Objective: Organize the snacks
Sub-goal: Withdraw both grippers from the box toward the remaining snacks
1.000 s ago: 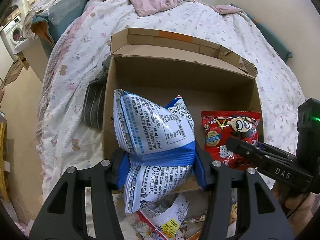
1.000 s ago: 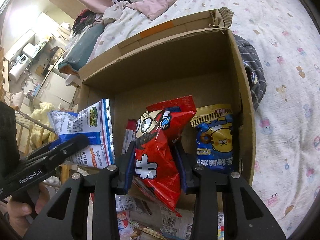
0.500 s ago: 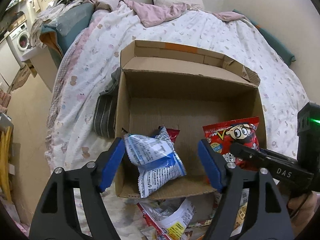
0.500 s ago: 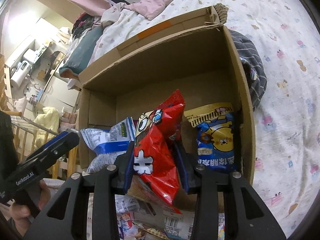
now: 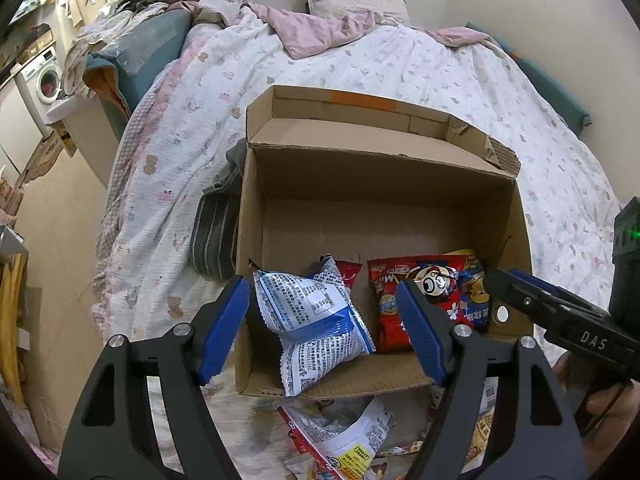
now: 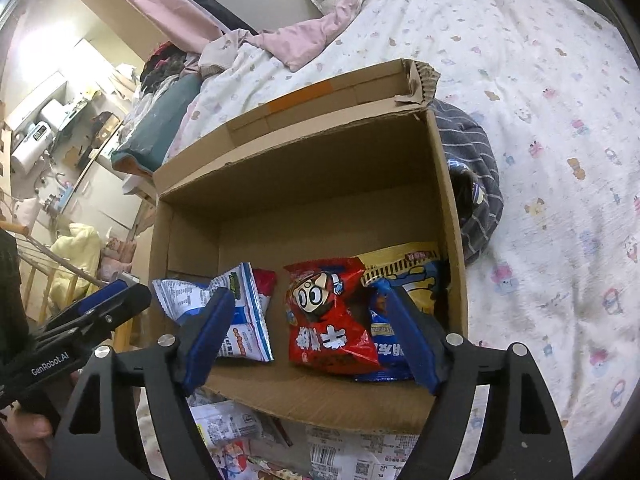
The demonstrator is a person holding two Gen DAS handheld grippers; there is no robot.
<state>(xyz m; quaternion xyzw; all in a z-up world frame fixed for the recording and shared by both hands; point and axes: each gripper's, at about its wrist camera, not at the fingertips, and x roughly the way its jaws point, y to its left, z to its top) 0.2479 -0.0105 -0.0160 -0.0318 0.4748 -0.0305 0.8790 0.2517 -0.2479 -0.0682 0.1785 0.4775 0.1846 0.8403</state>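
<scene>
Snacks sit along the near wall of the cardboard box [image 5: 520, 216] on the bed [image 5: 400, 60]: a blue-and-white packet [image 5: 316, 320] toward the near left corner, a red packet [image 6: 328, 316] beside it in the middle, and a blue-and-yellow packet [image 6: 408, 280] against the right wall, partly under the red one. More packets [image 5: 344, 436] lie loose on the bedding just outside the near wall.

The left gripper [image 5: 324, 332] stands with its jaws apart on either side of the blue-and-white packet, pads clear of it. The right gripper's [image 6: 312, 336] jaws are opening, with the red packet between them but no longer pressed.

The step in hand looks like letting go and drawing back. To do it well, lift each gripper straight up and away from the near wall so the pads do not drag a packet along or snag the foil. The blue-and-white packet seems to lean on the near wall, possibly overhanging it, though the view is poor there; a nudge inward would settle it. Then reach for the loose packets outside.
</scene>
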